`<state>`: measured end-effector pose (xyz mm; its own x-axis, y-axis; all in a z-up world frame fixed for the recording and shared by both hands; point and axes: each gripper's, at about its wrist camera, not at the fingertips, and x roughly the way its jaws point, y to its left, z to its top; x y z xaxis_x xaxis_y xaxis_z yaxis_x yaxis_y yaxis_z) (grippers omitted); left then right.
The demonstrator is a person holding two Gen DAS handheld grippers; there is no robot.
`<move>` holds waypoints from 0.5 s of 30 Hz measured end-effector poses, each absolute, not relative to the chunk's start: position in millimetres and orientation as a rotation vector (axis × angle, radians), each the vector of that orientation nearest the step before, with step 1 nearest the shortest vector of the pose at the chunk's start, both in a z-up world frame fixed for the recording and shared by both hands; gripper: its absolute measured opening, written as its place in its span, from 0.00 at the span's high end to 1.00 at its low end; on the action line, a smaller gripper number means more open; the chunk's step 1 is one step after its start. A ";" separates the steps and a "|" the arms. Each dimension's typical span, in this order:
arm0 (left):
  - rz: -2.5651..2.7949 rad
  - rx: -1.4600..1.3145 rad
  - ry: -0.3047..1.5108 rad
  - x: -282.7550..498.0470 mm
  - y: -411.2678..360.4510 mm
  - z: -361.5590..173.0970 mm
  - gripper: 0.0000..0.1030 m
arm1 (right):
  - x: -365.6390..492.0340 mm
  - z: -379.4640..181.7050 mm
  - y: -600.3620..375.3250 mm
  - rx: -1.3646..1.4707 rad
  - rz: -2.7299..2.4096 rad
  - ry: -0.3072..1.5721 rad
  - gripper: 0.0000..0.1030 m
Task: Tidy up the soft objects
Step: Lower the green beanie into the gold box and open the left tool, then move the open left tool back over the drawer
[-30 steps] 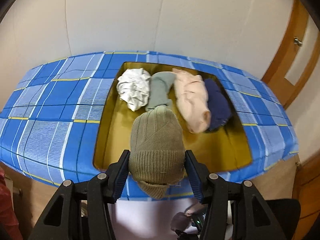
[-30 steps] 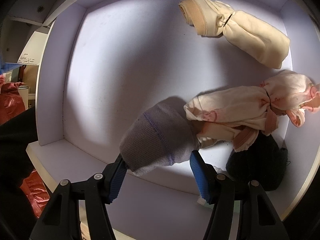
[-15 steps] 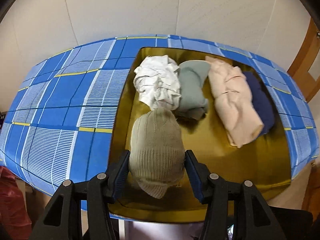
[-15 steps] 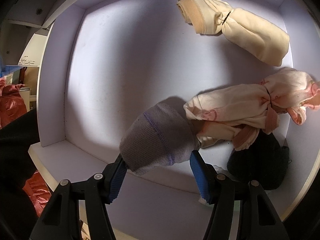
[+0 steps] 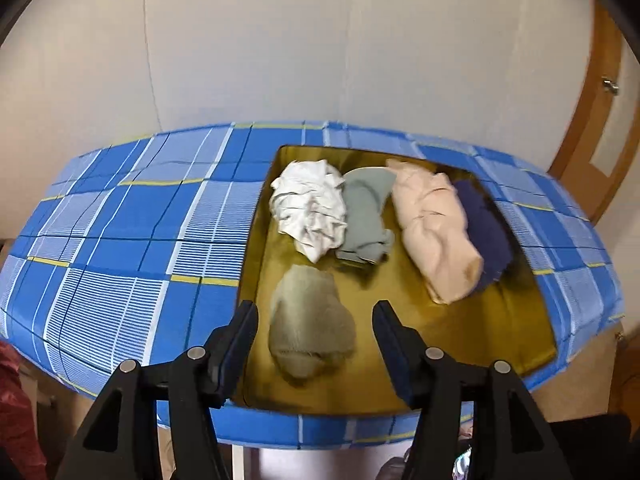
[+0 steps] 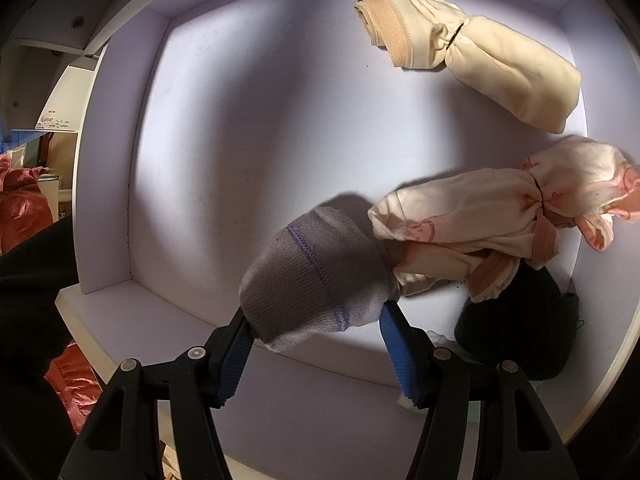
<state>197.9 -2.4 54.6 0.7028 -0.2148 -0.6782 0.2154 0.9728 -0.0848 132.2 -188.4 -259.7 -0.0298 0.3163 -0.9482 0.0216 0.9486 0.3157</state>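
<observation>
An olive knit hat (image 5: 310, 320) lies on the gold tray (image 5: 460, 332), at its near left. My left gripper (image 5: 315, 312) straddles it with the jaws opening, and a gap shows between each pad and the hat. Behind it lie a white crumpled cloth (image 5: 308, 208), a grey-green roll (image 5: 368, 216), a peach roll (image 5: 436, 232) and a navy roll (image 5: 484, 232). My right gripper (image 6: 316, 316) is shut on a grey knit hat (image 6: 316, 272) with purple stitching, held above a white compartment (image 6: 248, 140).
A blue plaid cloth (image 5: 120, 232) surrounds the tray, with a wall behind and a wooden door (image 5: 592, 120) at right. The white compartment holds a cream bundle (image 6: 480, 60), a pink-print bundle (image 6: 500, 220) and a black item (image 6: 516, 320) along its right side.
The left gripper carried the olive hat over the tray, then its jaws widened and the hat now rests on the tray floor. The right gripper and its grey hat have not moved.
</observation>
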 end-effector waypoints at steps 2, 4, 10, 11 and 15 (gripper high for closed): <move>-0.253 0.011 0.722 182.2 -1.6 52.1 0.42 | 131.5 -259.9 -186.9 0.265 0.240 1.589 0.38; -0.268 0.011 0.701 167.7 0.9 48.3 0.42 | 131.3 -260.7 -184.0 0.263 0.239 1.588 0.38; -0.300 0.011 0.661 123.6 9.1 28.0 0.42 | 130.4 -262.0 -180.4 0.260 0.238 1.588 0.38; -0.303 0.015 0.663 116.7 10.3 21.7 0.42 | 130.5 -261.9 -180.4 0.261 0.238 1.587 0.38; -0.324 0.053 0.728 104.7 9.9 -11.3 0.42 | 130.2 -260.9 -181.7 0.280 0.232 1.585 0.40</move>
<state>104.7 9.9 -11.3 0.6994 -0.2719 -0.6610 0.3087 0.9490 -0.0637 130.2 -181.7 -260.9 -0.0244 0.3198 -0.9472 0.0350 0.9472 0.3188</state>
